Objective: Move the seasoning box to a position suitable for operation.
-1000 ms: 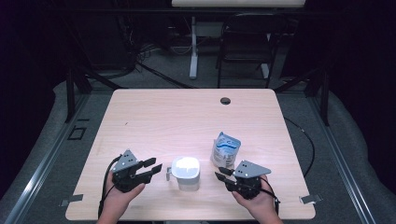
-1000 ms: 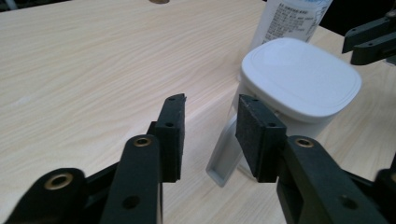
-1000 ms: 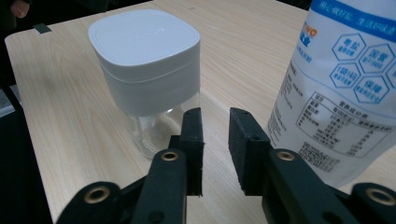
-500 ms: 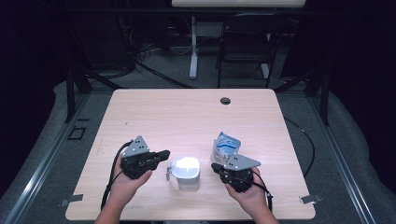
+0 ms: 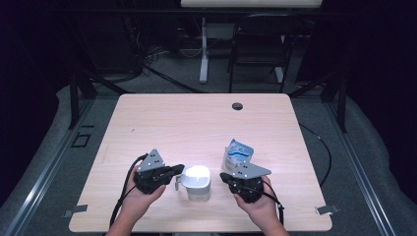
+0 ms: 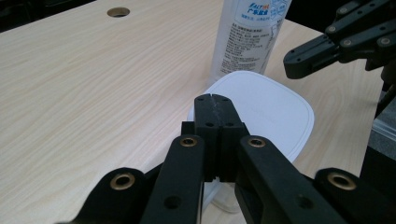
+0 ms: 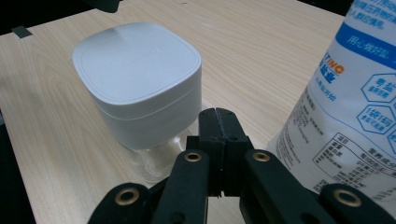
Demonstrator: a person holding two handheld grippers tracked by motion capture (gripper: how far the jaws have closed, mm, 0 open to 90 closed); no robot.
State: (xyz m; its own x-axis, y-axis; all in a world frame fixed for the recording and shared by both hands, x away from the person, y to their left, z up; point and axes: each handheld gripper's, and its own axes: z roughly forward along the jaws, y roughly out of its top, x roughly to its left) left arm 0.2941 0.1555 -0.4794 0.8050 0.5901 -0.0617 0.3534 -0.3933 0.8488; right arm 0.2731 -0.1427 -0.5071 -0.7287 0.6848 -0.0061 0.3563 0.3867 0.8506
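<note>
A white box (image 5: 197, 181) sits near the table's (image 5: 196, 118) front edge, between both grippers. The left gripper (image 5: 178, 169) and right gripper (image 5: 225, 176) have their jaws pressed together, holding nothing. A bag (image 5: 236, 156) stands just beside the right one.

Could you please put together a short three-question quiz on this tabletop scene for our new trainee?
1. True or false: the left hand-held gripper has its jaws closed together with nothing between them.
2. Which item stands closer to the right hand-held gripper? A) the white lidded container B) the blue-and-white pouch C) the round hole in the table
3. Fill in: the white lidded container stands ____ the two hand-held grippers.

Key
1. True; both jaws meet, empty.
2. B; in the high view the pouch stands upright just beyond that gripper.
3. Between.
</note>
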